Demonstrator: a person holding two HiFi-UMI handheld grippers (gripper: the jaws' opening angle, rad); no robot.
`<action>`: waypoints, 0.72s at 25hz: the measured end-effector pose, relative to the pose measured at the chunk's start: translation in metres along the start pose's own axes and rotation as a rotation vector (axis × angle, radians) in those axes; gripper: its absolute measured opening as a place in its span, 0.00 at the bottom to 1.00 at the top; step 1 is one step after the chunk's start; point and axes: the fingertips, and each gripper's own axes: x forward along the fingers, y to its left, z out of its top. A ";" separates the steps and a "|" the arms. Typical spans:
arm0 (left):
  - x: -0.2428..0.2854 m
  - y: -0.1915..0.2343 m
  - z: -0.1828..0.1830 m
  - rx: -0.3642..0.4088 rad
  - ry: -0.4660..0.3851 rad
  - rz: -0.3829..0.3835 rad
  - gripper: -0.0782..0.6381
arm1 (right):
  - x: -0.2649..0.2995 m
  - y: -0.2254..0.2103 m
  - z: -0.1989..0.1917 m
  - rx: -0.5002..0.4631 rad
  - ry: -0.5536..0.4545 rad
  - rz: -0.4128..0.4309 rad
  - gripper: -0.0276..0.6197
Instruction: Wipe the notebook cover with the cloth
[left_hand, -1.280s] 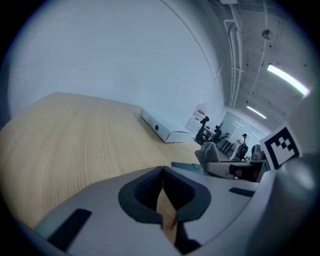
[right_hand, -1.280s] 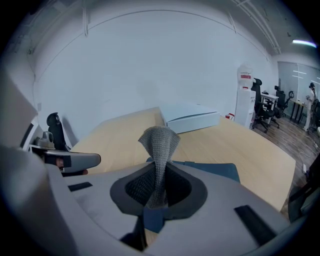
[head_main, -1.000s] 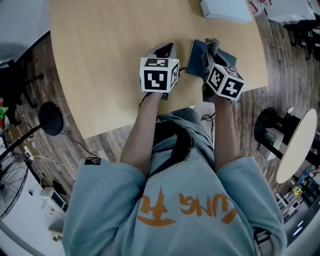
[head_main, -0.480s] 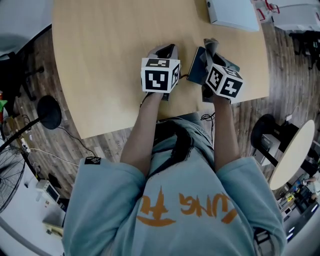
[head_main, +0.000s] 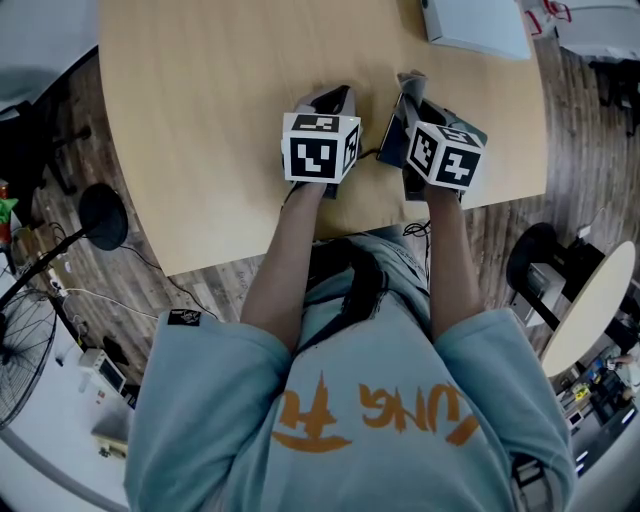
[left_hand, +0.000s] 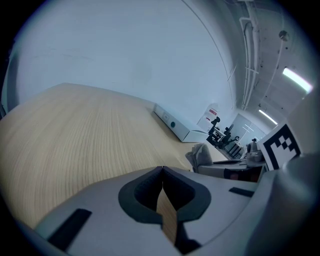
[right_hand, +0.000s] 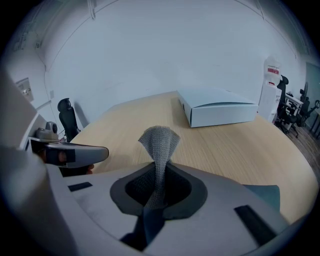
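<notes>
The right gripper (right_hand: 159, 174) is dragging the grey knitted cloth (right_hand: 159, 140) leftward over the dark blue notebook (head_main: 392, 142), away from the right edge of the pale wooden table (head_main: 220, 120). Less of the cover is showing to the gripper's right than a second ago. The gripper's marker cube (head_main: 445, 155) is turning squarer to the head view. The whole table is drifting rightward in that view.

The cloth (right_hand: 159, 145) is grey with a knitted weave. The notebook (right_hand: 264, 193) is dark teal. The counter (head_main: 200, 100) is pale, streaked wood grain, and the box (right_hand: 220, 112) is white.
</notes>
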 end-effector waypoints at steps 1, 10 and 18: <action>0.001 0.000 -0.001 0.001 0.003 0.001 0.13 | 0.001 0.000 -0.001 -0.004 0.005 -0.001 0.09; 0.002 -0.005 -0.005 0.033 0.019 0.009 0.13 | -0.002 -0.007 -0.003 0.004 0.005 -0.005 0.09; 0.004 -0.018 -0.007 0.065 0.026 0.002 0.13 | -0.013 -0.024 -0.010 0.022 0.001 -0.046 0.09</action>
